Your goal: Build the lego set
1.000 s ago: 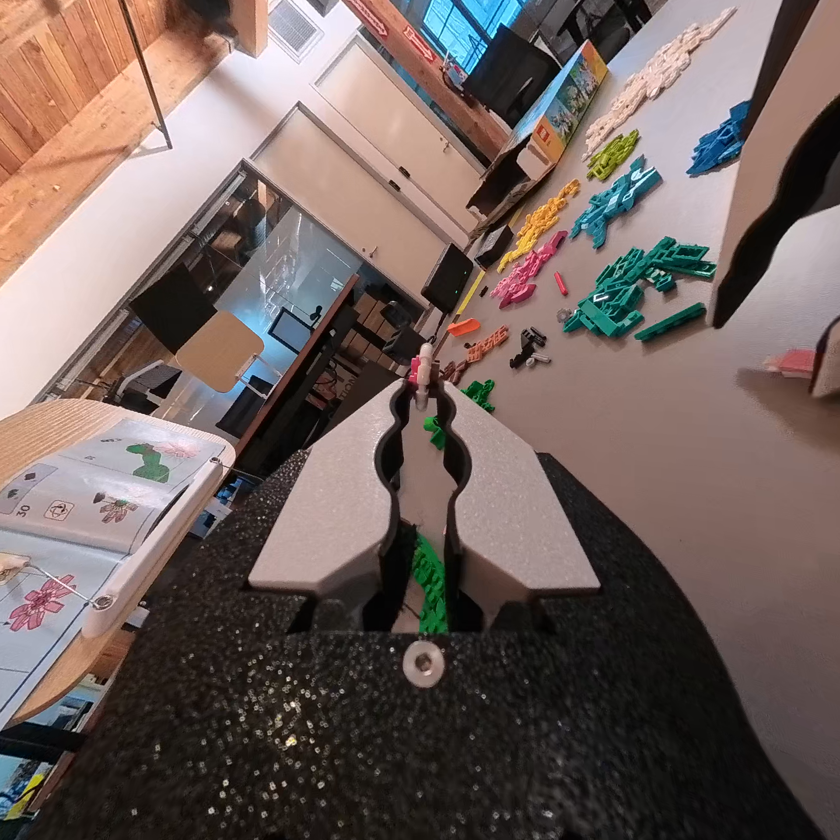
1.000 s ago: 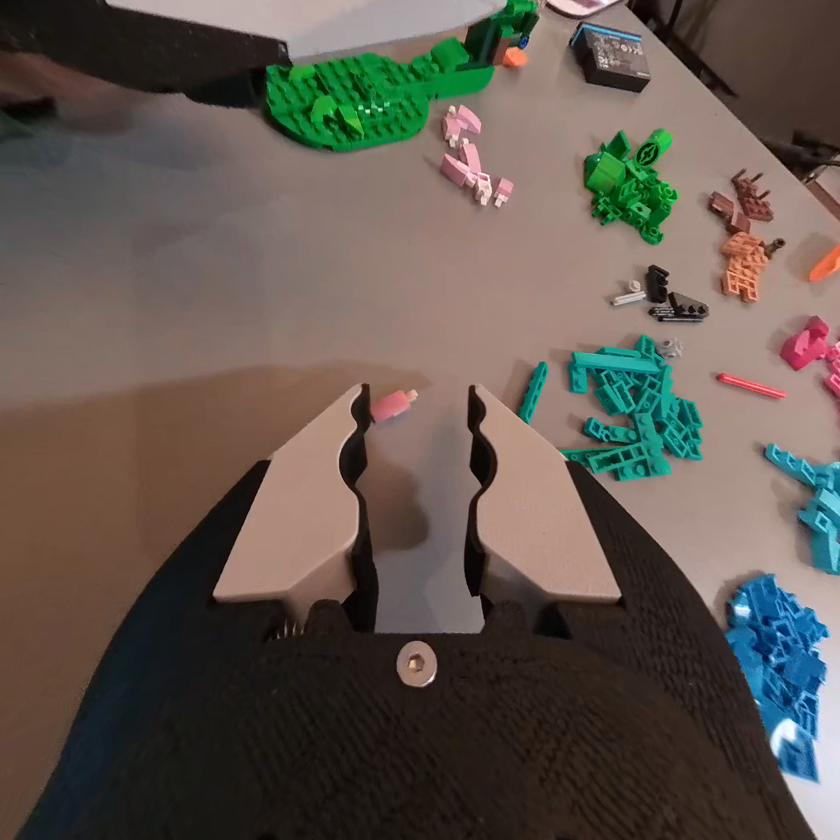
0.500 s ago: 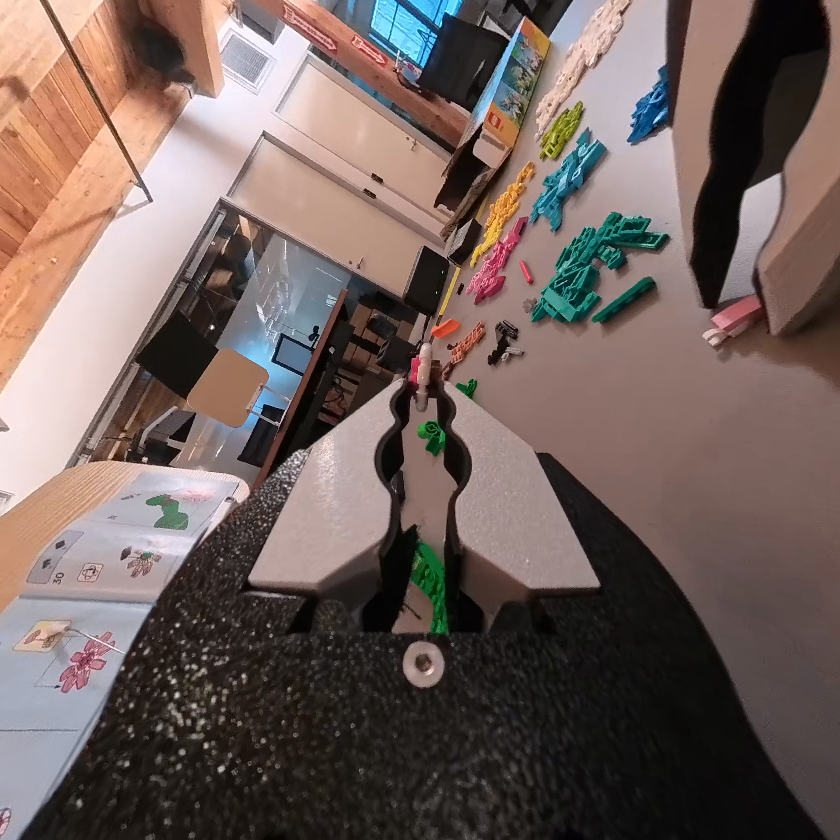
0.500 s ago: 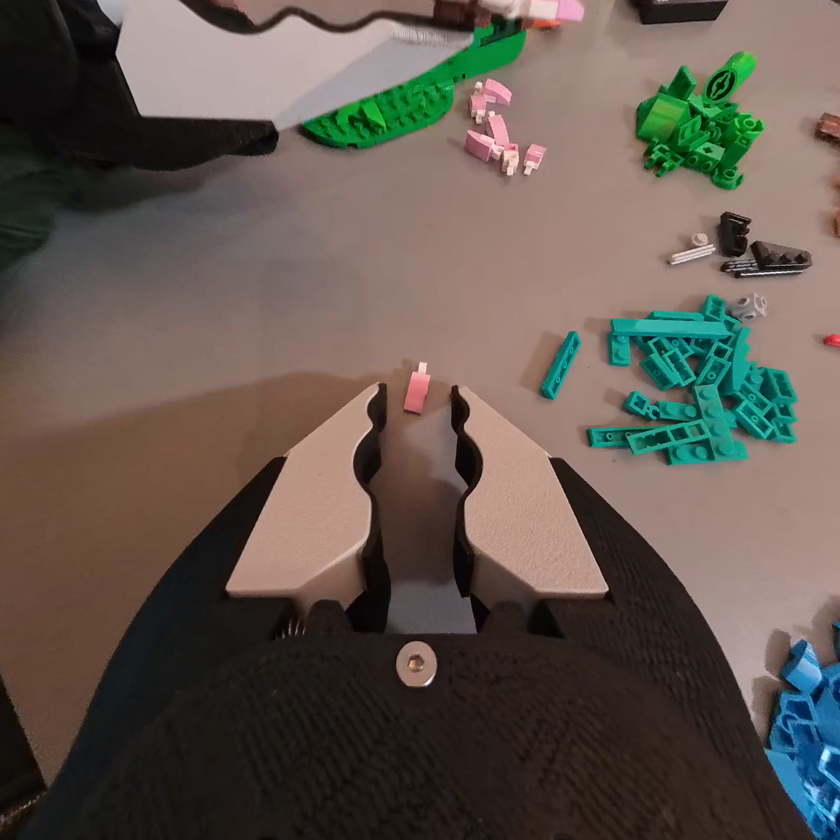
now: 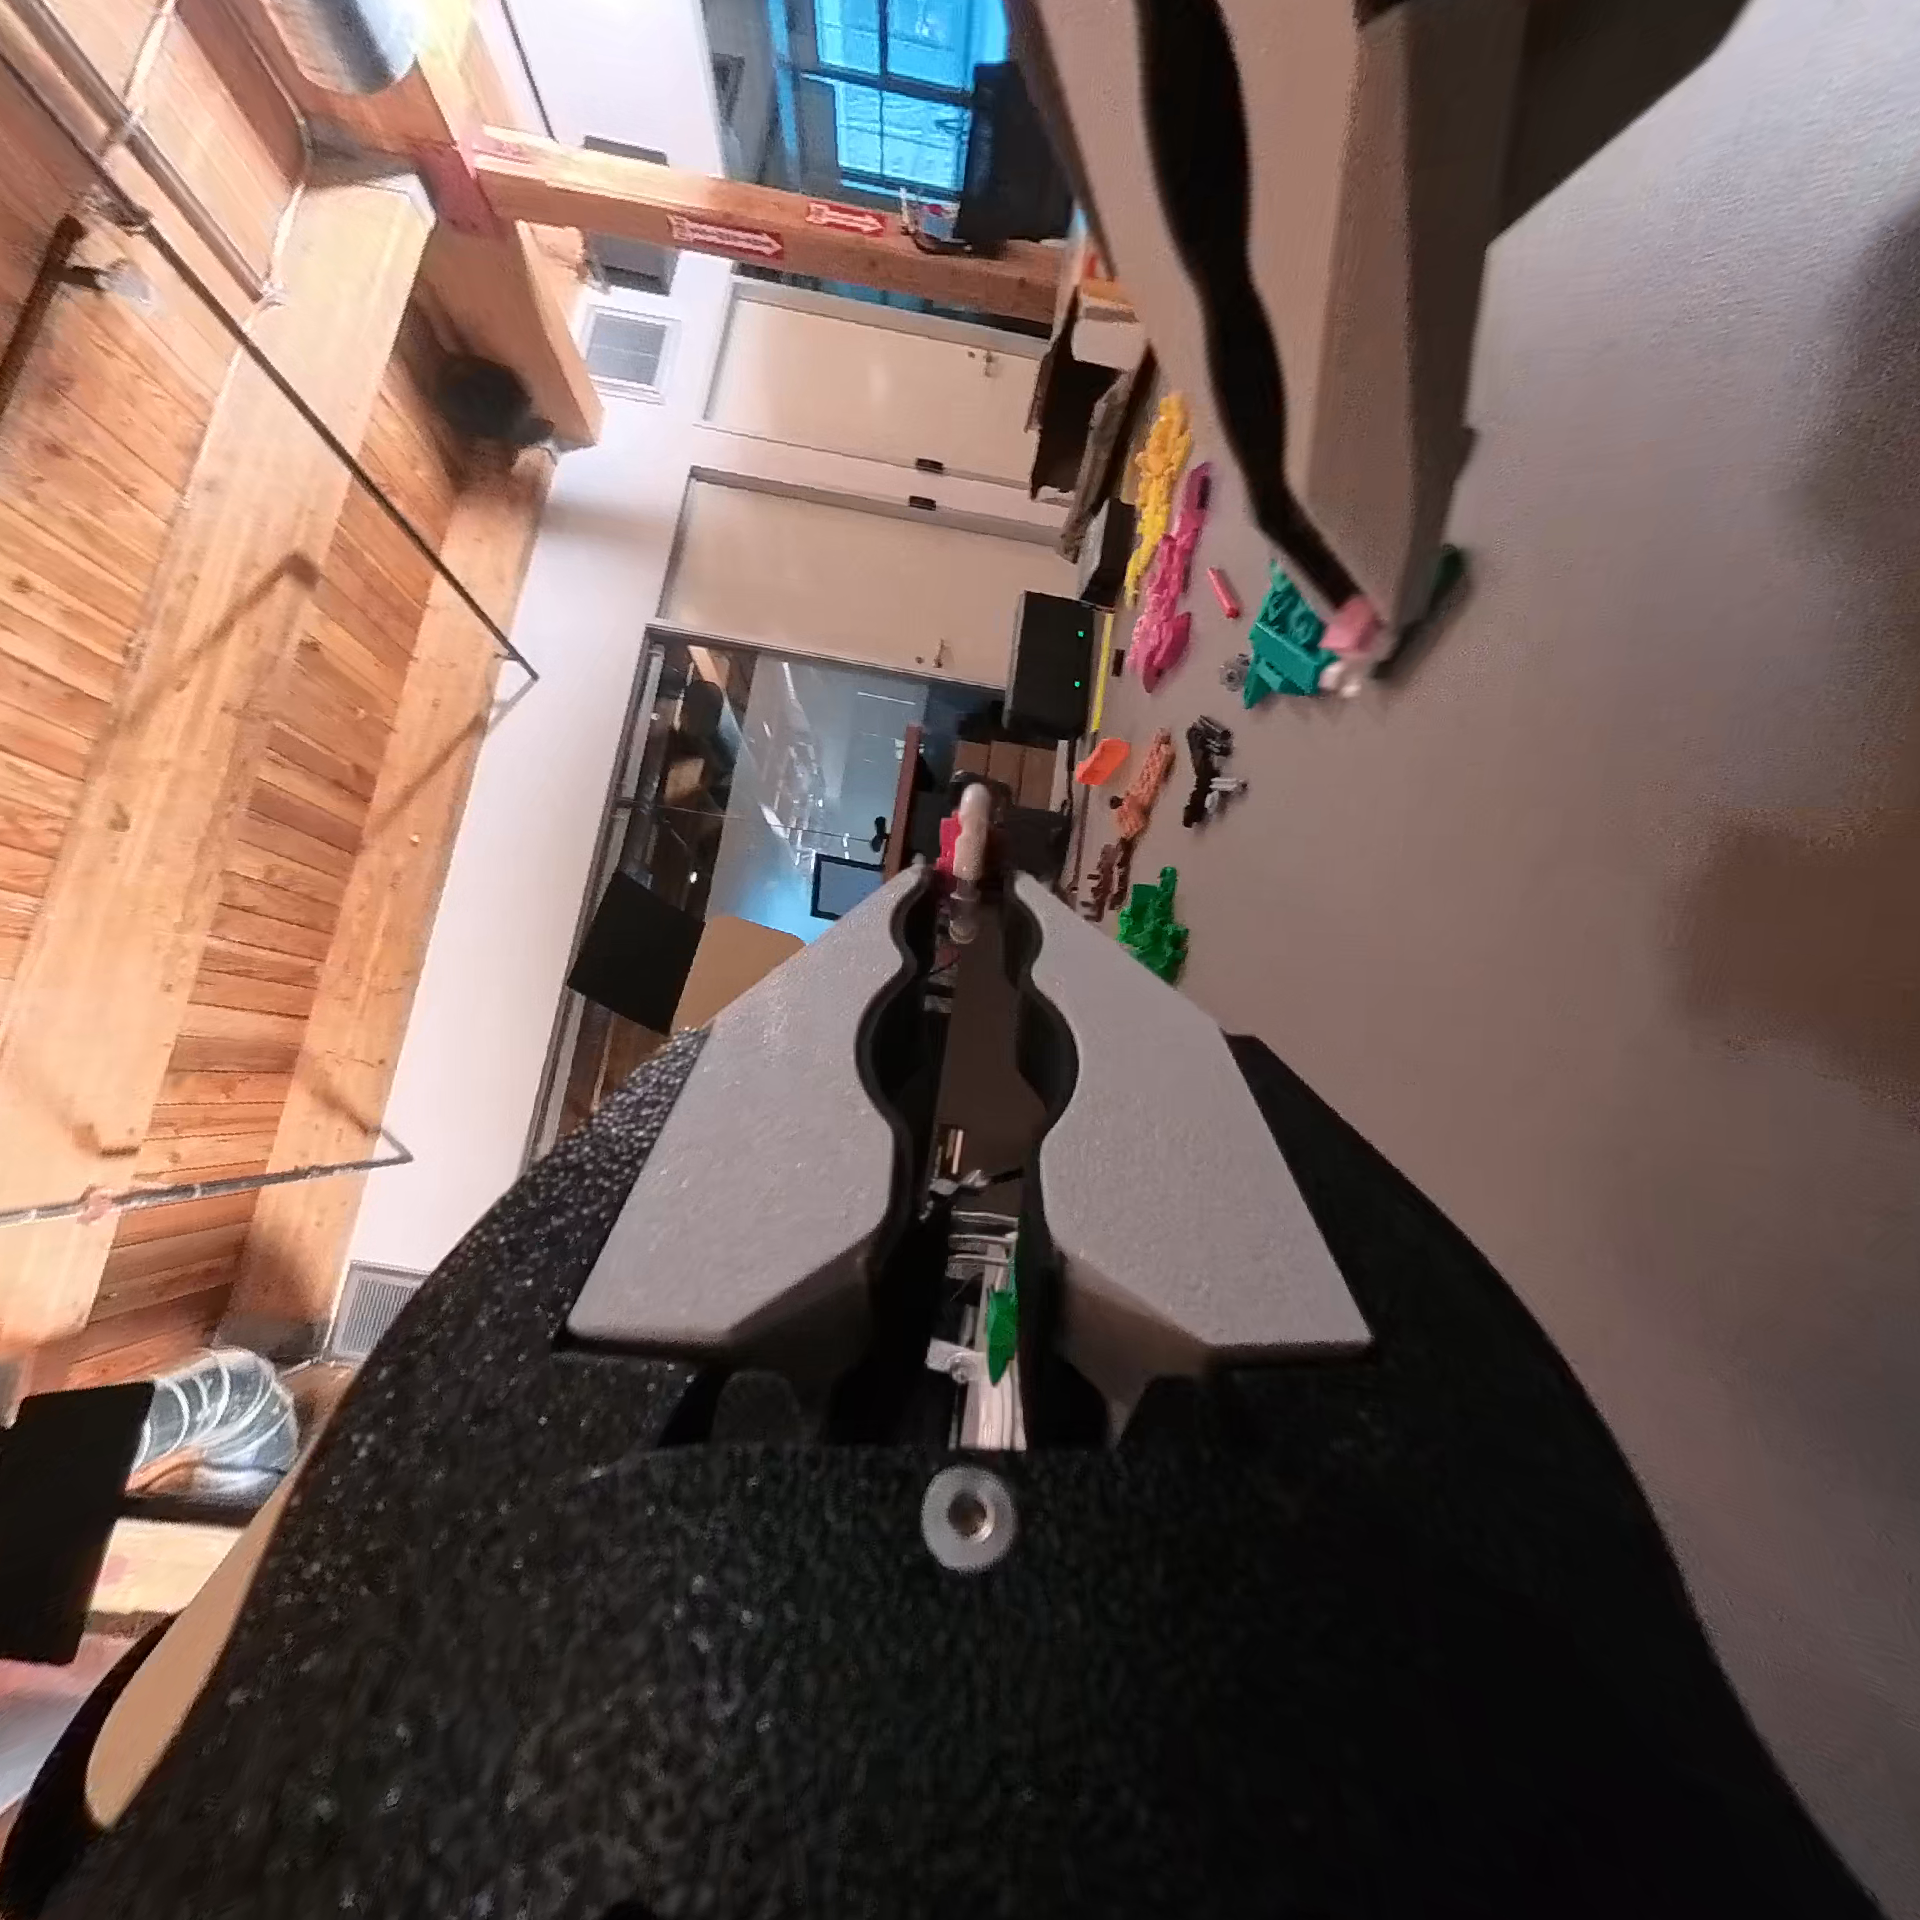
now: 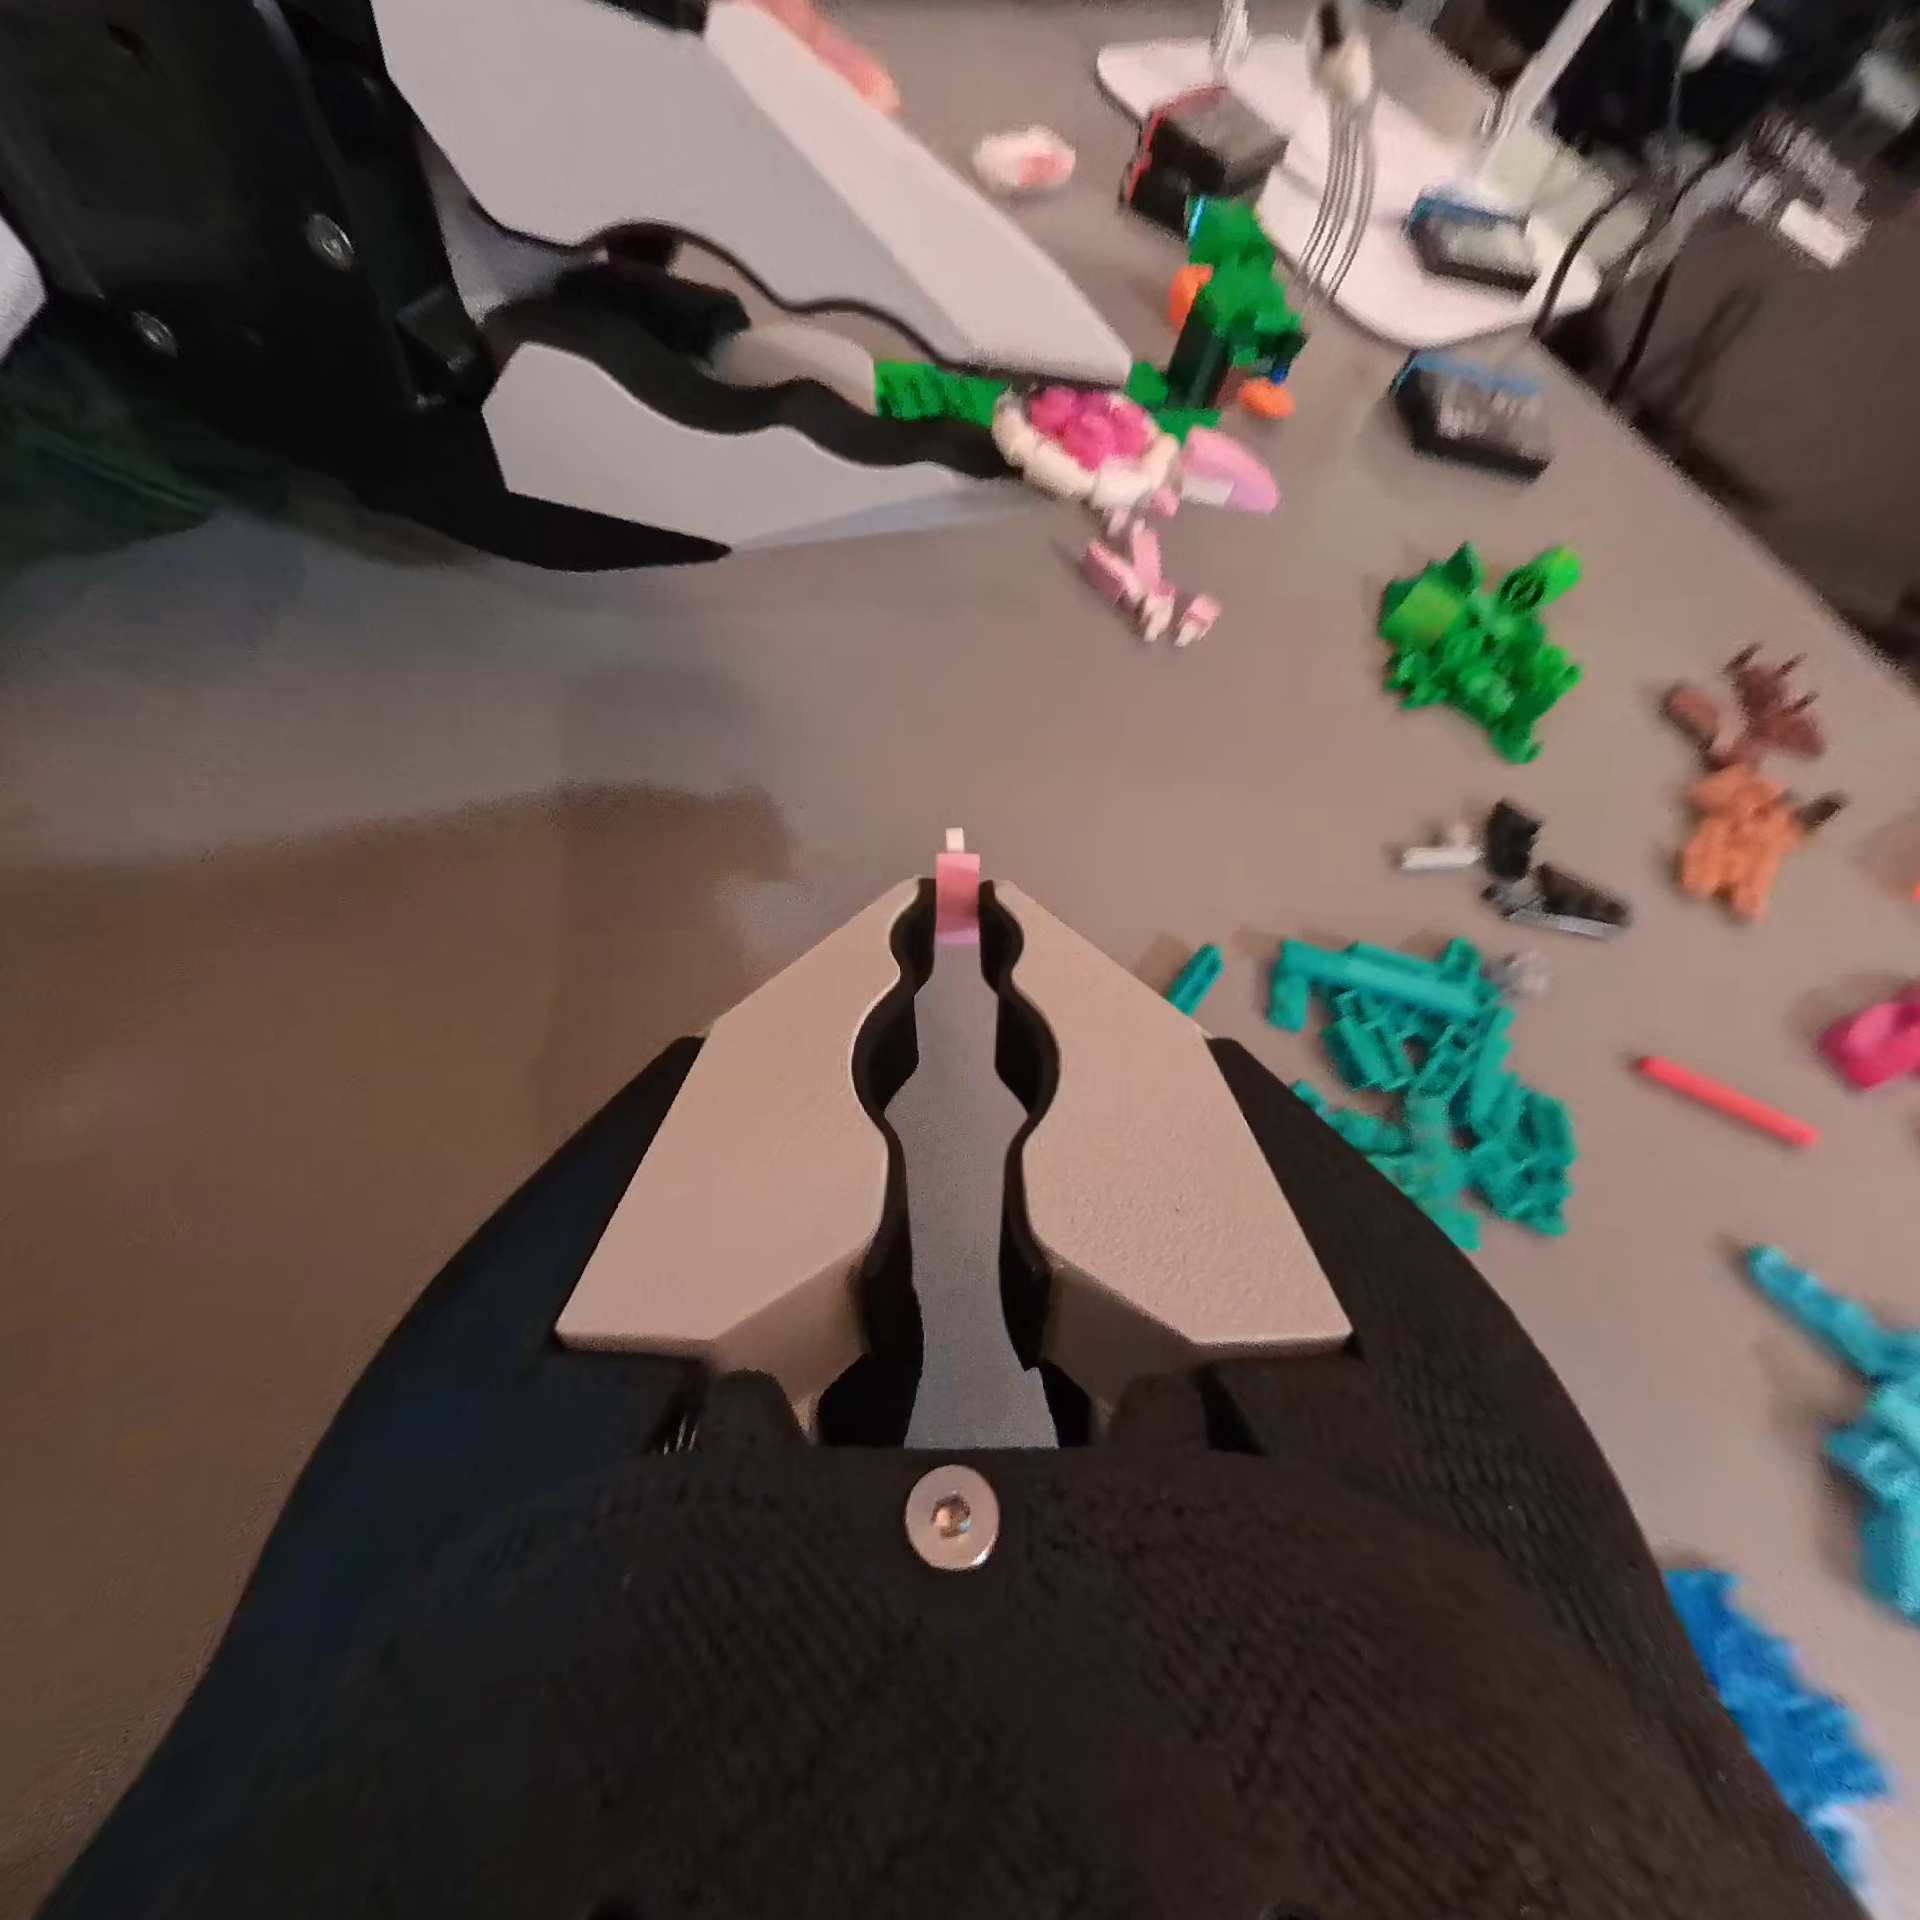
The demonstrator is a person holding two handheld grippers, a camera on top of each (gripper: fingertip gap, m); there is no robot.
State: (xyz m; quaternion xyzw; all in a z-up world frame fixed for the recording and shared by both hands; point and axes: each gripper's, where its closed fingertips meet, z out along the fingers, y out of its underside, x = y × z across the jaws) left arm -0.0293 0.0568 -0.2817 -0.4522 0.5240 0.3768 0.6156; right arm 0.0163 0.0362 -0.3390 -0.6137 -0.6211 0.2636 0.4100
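1. Where the right tool (image 6: 954, 896) stood spread over a loose pink piece (image 6: 956, 902) a second ago, it is now pressed onto that piece, pinching it at the very tips, a small white stub poking out ahead.
2. Left tool (image 5: 968, 896) is unchanged in its grip: clamped on the pink-and-white flower build (image 6: 1091, 442), whose green base plate (image 6: 925, 395) runs back between its fingers.
3. Big swing from the left tool, though! The instruction booklet has dropped out of its view, and wooden ceiling beams (image 5: 208, 582) fill the left side.
4. Seen from the left wrist, the right tool (image 5: 1361, 623) comes in from above, pink piece at its tip, close over the teal pile (image 5: 1283, 644).
5. Grey tabletop (image 6: 623, 707) carries sorted heaps: bright green (image 6: 1475, 649), teal (image 6: 1423, 1070), brown and orange (image 6: 1735, 821), black bits (image 6: 1527, 873), a red rod (image 6: 1725, 1101), blue (image 6: 1766, 1704).
6. Beyond the tabletop: white walls, glass partition (image 5: 810, 769), blue-lit window (image 5: 883, 104).
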